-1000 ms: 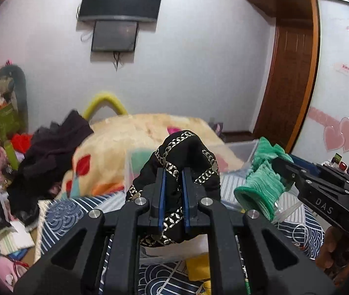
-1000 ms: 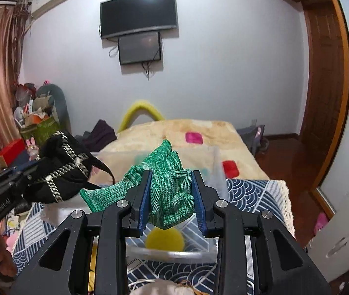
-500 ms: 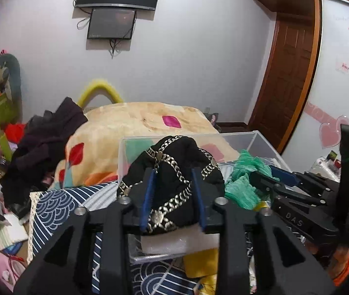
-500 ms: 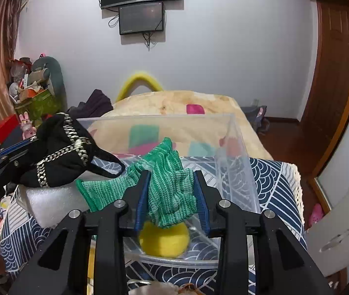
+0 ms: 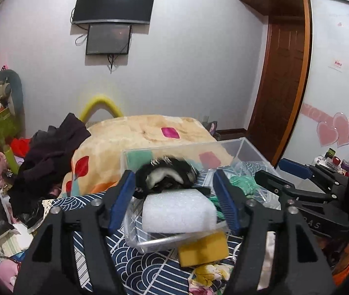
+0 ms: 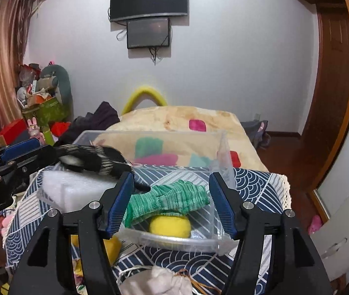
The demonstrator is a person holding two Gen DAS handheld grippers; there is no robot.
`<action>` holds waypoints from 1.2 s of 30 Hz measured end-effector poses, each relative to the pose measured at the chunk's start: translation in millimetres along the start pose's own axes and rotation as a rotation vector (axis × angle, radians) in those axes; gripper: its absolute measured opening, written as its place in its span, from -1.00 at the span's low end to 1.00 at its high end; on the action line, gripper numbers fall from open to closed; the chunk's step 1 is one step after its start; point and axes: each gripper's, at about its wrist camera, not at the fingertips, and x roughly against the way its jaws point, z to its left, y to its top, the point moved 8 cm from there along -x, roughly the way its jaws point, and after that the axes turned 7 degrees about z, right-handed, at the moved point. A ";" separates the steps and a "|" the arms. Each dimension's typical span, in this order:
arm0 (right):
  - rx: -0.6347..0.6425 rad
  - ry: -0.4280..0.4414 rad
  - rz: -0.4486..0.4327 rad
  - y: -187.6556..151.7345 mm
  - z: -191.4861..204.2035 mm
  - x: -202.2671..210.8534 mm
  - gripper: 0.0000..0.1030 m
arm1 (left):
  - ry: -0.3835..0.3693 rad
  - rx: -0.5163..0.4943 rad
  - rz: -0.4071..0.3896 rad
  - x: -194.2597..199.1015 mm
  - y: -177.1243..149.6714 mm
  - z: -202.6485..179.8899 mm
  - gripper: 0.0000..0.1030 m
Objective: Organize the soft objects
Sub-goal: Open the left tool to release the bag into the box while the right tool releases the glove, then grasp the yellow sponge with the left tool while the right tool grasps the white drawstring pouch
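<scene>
left tongs (image 5: 176, 202) opened, black cloth (image 5: 167, 175) dropped

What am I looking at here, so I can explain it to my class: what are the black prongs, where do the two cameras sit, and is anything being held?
No robot is here. A person holds a hand-operated two-finger gripper in each hand, with a wide-angle camera on each looking forward along its fingers.

One picture is from the left gripper, the other from the right gripper. Each also sees the other tool at its edge.

Both stand open and hold nothing. Ahead is a clear plastic bin on a blue patterned cloth. In the bin lie a white foam block, a blurred black item with pale trim, a green knit piece and a yellow ball beneath it. A yellow sponge lies outside the bin.
</scene>
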 end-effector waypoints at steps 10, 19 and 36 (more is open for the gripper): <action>0.014 0.019 -0.096 -3.8 2.3 37.3 0.41 | 0.029 -0.019 -0.095 48.7 -6.5 -10.1 0.94; 0.026 0.018 -0.100 -21.3 11.4 41.1 0.48 | 0.034 -0.034 -0.014 42.7 -45.7 -14.1 0.99; -0.025 0.040 0.143 -109.2 -2.6 -11.7 0.44 | -0.026 0.002 0.270 -36.3 -96.1 -24.5 0.99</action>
